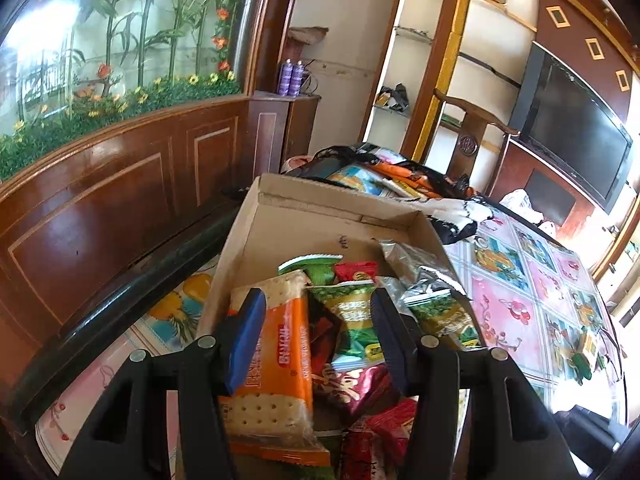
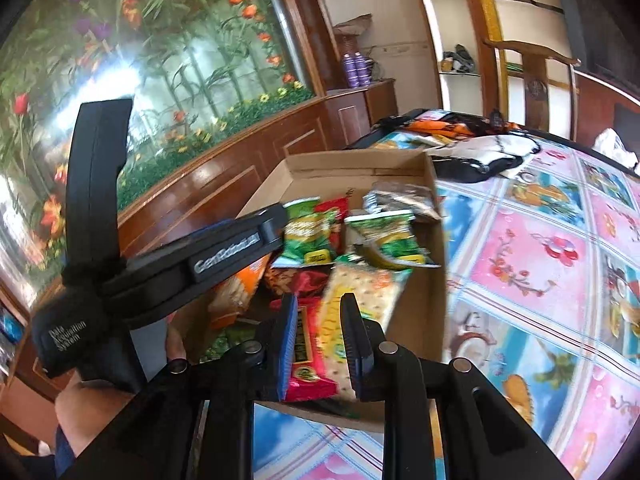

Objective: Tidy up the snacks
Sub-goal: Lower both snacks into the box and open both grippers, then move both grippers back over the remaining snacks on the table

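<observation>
Cracker packet [image 1: 276,364] lengthwise, seemingly toward box's [image 1: 320,200] back.

My left gripper [image 1: 316,320] points downward, jaws parted with nothing pinched. My right gripper [image 2: 318,332] is angled down too, jaws nearly together. A hand [image 2: 176,344] shows beneath the left gripper.

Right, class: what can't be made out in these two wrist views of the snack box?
- Left wrist view: near end of the brown cardboard box, covered by the black left gripper, cut by the bottom edge.
- Right wrist view: print on the red snack packet, blurred.
- Right wrist view: whether the black right gripper pinches any packet, blurred.
</observation>
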Demonstrator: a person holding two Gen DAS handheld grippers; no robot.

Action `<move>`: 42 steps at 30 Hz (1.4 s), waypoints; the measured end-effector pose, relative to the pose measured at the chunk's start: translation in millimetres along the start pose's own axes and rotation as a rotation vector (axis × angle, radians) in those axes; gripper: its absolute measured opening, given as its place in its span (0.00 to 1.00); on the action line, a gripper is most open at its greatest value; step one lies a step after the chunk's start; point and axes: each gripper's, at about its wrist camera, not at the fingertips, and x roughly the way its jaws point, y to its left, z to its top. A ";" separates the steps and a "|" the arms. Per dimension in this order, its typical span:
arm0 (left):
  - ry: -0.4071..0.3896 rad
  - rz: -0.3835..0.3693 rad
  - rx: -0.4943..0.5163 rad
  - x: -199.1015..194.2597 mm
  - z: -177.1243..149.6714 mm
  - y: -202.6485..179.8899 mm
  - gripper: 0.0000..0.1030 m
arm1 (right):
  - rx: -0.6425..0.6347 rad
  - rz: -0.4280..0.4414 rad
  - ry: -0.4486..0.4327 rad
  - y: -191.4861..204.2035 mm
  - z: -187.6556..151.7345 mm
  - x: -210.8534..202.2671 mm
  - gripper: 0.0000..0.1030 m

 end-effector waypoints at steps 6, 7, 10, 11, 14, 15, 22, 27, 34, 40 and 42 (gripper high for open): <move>-0.056 -0.014 0.049 -9.7 -1.4 -13.1 0.55 | 0.085 -0.060 -0.044 -41.0 2.6 -30.4 0.28; -0.063 -0.020 0.056 -11.2 -1.8 -15.1 0.55 | 0.098 -0.070 -0.049 -48.8 2.1 -35.5 0.28; -0.081 -0.032 0.070 -14.3 -1.8 -19.3 0.55 | 0.148 -0.114 -0.064 -78.6 -1.4 -52.8 0.28; -0.087 -0.037 0.080 -15.3 -2.0 -21.6 0.55 | 0.167 -0.123 -0.067 -88.4 -3.1 -58.3 0.28; -0.100 -0.051 0.113 -18.4 -3.9 -30.3 0.55 | 0.215 -0.161 -0.069 -115.2 -7.4 -74.4 0.28; -0.103 -0.061 0.123 -19.2 -4.3 -33.1 0.55 | 0.235 -0.176 -0.076 -127.0 -9.8 -82.1 0.28; -0.065 -0.141 0.249 -32.5 -16.6 -75.6 0.60 | 0.365 -0.311 -0.119 -203.1 -24.0 -135.1 0.29; 0.033 -0.285 0.323 -37.9 -26.2 -123.8 0.63 | 0.445 -0.430 -0.144 -250.1 -31.7 -165.7 0.29; 0.189 -0.444 0.410 -25.7 -37.0 -201.4 0.65 | 0.512 -0.505 -0.105 -314.0 -30.7 -166.8 0.30; 0.262 -0.468 0.450 -8.5 -44.4 -241.0 0.65 | 0.491 -0.493 -0.049 -331.6 -32.2 -149.0 0.29; 0.296 -0.480 0.451 -0.8 -45.6 -250.9 0.65 | 0.492 -0.477 -0.038 -331.7 -32.2 -149.1 0.29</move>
